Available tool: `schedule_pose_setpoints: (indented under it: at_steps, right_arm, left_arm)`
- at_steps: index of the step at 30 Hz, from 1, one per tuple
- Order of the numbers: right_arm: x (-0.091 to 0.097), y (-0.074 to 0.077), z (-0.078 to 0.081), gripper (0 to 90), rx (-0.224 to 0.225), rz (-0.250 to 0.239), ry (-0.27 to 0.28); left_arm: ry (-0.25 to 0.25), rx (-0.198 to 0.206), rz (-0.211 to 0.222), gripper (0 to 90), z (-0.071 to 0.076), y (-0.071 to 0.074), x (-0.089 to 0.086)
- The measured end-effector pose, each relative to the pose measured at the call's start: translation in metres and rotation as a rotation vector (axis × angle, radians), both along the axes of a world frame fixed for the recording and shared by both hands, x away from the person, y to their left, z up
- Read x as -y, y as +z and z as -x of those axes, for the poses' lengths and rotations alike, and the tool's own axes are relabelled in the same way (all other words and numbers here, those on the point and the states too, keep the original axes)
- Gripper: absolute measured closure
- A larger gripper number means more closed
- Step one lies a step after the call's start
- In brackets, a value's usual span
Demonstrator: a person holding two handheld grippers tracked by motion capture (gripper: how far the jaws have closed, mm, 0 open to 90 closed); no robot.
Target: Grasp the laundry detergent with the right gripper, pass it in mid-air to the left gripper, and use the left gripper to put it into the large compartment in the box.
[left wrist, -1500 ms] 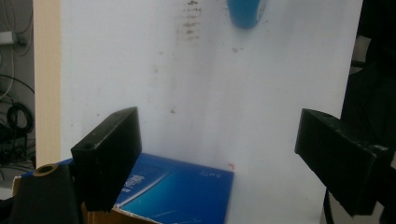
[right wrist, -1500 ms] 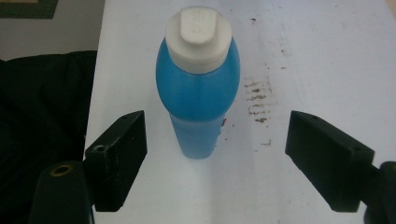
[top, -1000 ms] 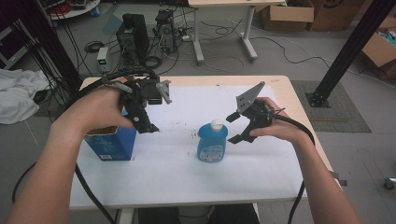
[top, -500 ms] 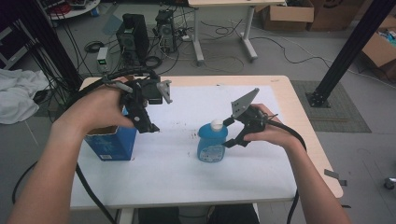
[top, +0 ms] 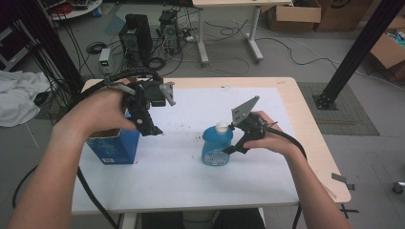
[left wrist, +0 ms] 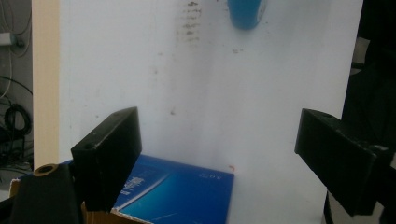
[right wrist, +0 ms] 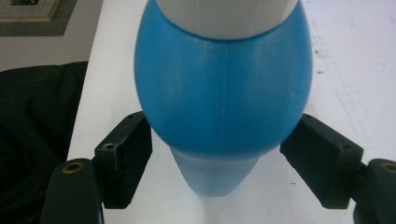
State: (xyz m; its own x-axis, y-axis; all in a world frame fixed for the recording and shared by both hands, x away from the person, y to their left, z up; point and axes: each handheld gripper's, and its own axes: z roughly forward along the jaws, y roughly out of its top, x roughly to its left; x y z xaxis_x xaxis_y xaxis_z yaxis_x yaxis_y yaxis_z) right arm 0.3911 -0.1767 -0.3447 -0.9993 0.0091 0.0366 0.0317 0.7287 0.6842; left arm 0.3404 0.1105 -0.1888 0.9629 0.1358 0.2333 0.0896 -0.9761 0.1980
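Near the middle of the white surface (top: 181, 176), a blue bottle (top: 217, 145) with a white cap (top: 221, 127) is seen standing upright. It is approached from its right by the right hand-held gripper (top: 230, 149), which is held in the person's right hand (top: 267, 138). In the right gripper view the bottle (right wrist: 223, 88) is framed by the two black jaws, one at each flank of its bulging body; the jaws have just been closing with the bottle between them, yet whether the pads already press on the plastic cannot be told, since they are seen right at its sides.

To the left of the bottle, well apart from it, a blue carton (top: 114, 145) is set on the surface with its top open. Above the carton's right edge the left hand-held gripper (top: 150, 129) is held in the left hand (top: 102, 112), pointing downward. Its jaws are spread wide apart and nothing is caught between them; in the left gripper view the carton (left wrist: 177, 191) is seen below them and the bottle (left wrist: 246, 11) far beyond.
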Motion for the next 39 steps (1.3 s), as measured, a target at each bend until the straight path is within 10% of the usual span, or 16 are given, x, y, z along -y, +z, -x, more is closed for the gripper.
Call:
schedule_pose_setpoints:
  at_steps: [39]
  right_arm:
    - [-0.0068, -0.0073, -0.0008, 46.3, 0.046, -0.054, 0.022]
  left_arm:
    - [-0.009, 0.002, 0.004, 15.4, -0.0002, 0.0020, 0.0042]
